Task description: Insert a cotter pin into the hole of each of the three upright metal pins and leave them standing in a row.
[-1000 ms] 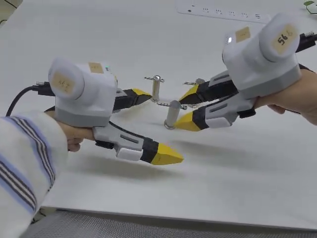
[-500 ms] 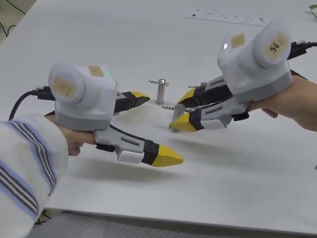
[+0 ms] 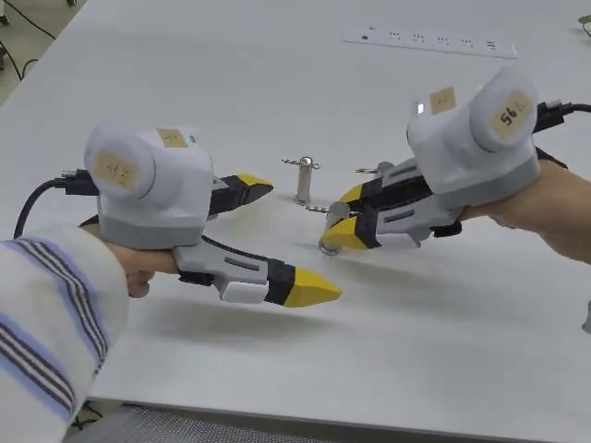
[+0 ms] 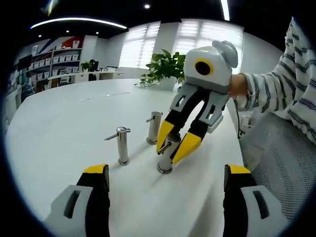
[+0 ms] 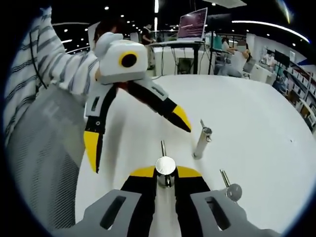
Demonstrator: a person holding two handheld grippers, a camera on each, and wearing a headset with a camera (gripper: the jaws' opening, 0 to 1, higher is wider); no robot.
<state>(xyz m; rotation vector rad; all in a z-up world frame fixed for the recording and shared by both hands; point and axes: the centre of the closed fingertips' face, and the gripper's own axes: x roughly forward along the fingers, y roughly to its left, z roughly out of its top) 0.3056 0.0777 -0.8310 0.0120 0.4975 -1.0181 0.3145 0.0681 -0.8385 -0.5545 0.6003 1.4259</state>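
Note:
Three upright metal pins stand on the white table (image 3: 185,83). The far left pin (image 3: 303,182) (image 4: 122,146) (image 5: 202,139) carries a cotter pin through its head. My right gripper (image 3: 340,231) (image 5: 166,174) is shut on the near pin (image 3: 331,224) (image 4: 165,159) (image 5: 165,166), which has a cotter pin's wire (image 3: 319,209) sticking out sideways. The third pin (image 3: 384,170) (image 4: 154,127) (image 5: 231,190) stands partly hidden behind the right gripper. My left gripper (image 3: 282,240) (image 4: 166,178) stands open to the left of the pins, holding nothing.
A white power strip (image 3: 429,41) lies along the table's far edge. The table's near edge (image 3: 277,415) runs just below my hands. In the right gripper view, desks and people fill the room behind the table.
The right gripper's jaws, open around the near pin a second ago, have closed on it. The left gripper has stayed open in about the same place. The head camera shifted.

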